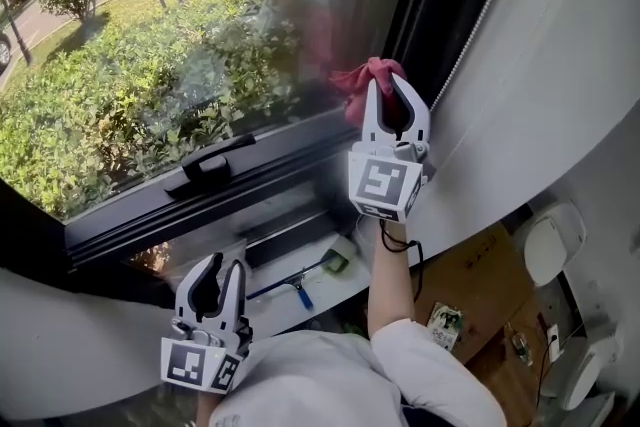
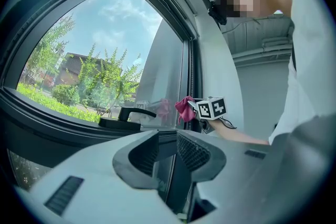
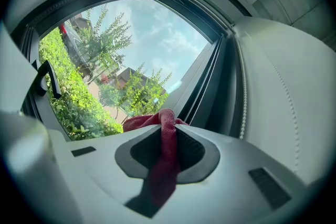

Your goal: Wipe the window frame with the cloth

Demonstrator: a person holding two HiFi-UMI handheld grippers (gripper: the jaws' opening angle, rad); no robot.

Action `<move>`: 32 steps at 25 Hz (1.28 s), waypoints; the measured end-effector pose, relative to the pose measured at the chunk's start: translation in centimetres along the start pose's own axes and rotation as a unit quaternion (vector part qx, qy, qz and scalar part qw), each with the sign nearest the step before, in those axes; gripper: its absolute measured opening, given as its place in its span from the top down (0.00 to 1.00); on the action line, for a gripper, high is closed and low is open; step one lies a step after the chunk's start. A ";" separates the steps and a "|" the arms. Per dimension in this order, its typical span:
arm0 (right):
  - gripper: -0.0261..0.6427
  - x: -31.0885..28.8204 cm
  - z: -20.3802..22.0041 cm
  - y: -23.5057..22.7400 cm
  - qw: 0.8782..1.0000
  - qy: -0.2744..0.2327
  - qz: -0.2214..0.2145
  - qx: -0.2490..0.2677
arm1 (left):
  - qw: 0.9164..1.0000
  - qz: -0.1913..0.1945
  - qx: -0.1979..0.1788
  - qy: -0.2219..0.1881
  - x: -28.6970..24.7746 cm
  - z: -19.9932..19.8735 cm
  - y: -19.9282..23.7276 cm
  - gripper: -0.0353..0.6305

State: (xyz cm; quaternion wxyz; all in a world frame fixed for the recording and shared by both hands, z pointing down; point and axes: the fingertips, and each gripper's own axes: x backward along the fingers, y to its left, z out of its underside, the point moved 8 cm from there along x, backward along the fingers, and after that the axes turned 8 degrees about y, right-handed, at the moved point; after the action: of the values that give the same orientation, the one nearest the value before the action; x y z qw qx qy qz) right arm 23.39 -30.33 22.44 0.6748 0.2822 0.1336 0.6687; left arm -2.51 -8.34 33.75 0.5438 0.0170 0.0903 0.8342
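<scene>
Here, the right hand-held gripper [image 1: 388, 87] is raised at about 1 o'clock from the middle of the head view. Its jaws are clamped on a red cloth [image 1: 360, 75]. The cloth runs as a strip between the pads and bunches out past the tips toward 11 o'clock. That bunch sits at the corner where the lower rail of the dark window frame [image 1: 250, 177] meets the upright. Whether it presses on the frame cannot be told.

The left hand-held gripper [image 1: 224, 265] is low, at 7 o'clock in the head view. Its jaws are a narrow gap apart with nothing between them, and they point at the lower rail.

A black handle [image 1: 210, 163] lies on that rail at 12 o'clock from the left hand-held gripper. A blue-handled tool [image 1: 295, 287] rests on the sill at its 3 o'clock. A bead cord [image 1: 480, 10] hangs at 2 o'clock from the right hand-held gripper.
</scene>
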 end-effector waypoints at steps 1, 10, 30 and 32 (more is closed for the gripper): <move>0.85 0.1 0.1 0.0 1.000 0.000 -0.001 0.000 | 1.000 -0.001 -0.001 0.000 0.0 0.0 0.0 0.77; 0.85 0.3 1.1 0.8 1.000 0.007 -0.013 0.002 | 1.000 0.001 -0.003 0.004 -0.2 0.4 -0.4 0.77; 0.85 1.2 4.2 2.8 0.999 0.028 -0.033 -0.005 | 1.000 -0.003 -0.007 0.004 -0.8 0.3 -1.1 0.77; 0.85 1.2 4.4 2.9 0.999 0.028 -0.033 -0.008 | 1.000 -0.007 -0.008 0.006 -0.7 0.4 -1.1 0.77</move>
State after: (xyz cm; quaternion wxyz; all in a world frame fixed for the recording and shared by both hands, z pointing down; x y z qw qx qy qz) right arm 23.55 -30.24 27.85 0.6946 0.2534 0.1564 0.6549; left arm -1.19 -8.53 33.99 0.5493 0.0071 0.0873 0.8310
